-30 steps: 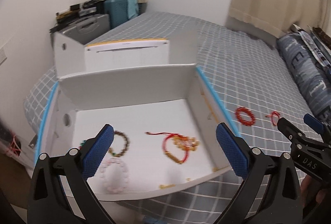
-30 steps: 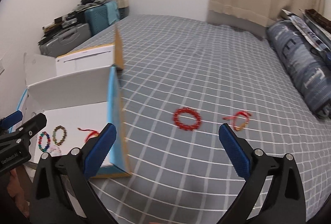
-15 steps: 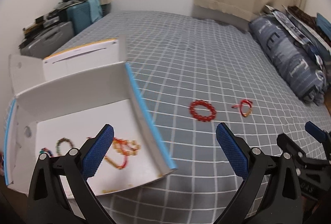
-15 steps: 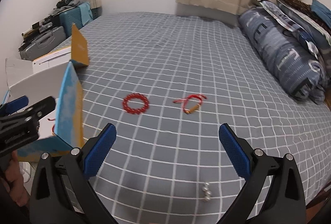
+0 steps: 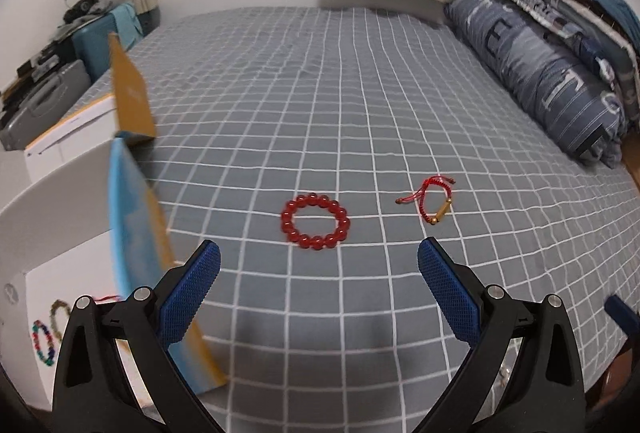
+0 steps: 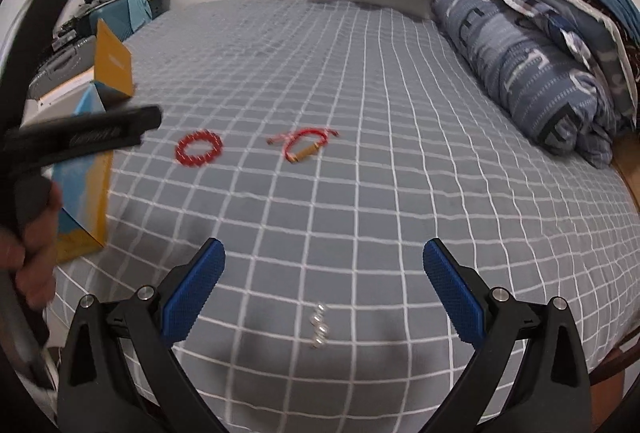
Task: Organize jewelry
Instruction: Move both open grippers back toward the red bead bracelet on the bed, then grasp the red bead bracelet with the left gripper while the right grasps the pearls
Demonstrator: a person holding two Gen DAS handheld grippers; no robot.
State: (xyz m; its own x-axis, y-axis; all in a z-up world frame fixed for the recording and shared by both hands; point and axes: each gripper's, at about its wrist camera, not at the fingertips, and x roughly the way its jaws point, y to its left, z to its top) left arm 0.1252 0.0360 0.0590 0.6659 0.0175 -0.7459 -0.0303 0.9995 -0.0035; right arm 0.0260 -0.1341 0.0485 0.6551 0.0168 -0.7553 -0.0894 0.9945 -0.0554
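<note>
Both tools, the left tool point(image 5: 318, 277) and the right tool point(image 6: 324, 275), are wide apart and hold nothing, and the red bead bracelet point(image 5: 315, 221) lies flat on the bed point(image 5: 360, 93) near the box point(image 5: 60, 193), probably light, hard and slippery, so pinch across one side of the ring.

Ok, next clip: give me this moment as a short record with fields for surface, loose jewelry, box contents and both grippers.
surface: grey checked bedspread
loose jewelry: red bead bracelet; red cord bracelet with a gold tube; small pearl piece nearest the right gripper
box: white box at the left, open
box contents: multicoloured bead bracelet, brownish bead bracelet; the rest is hidden
left gripper: open, empty
right gripper: open, empty
</note>
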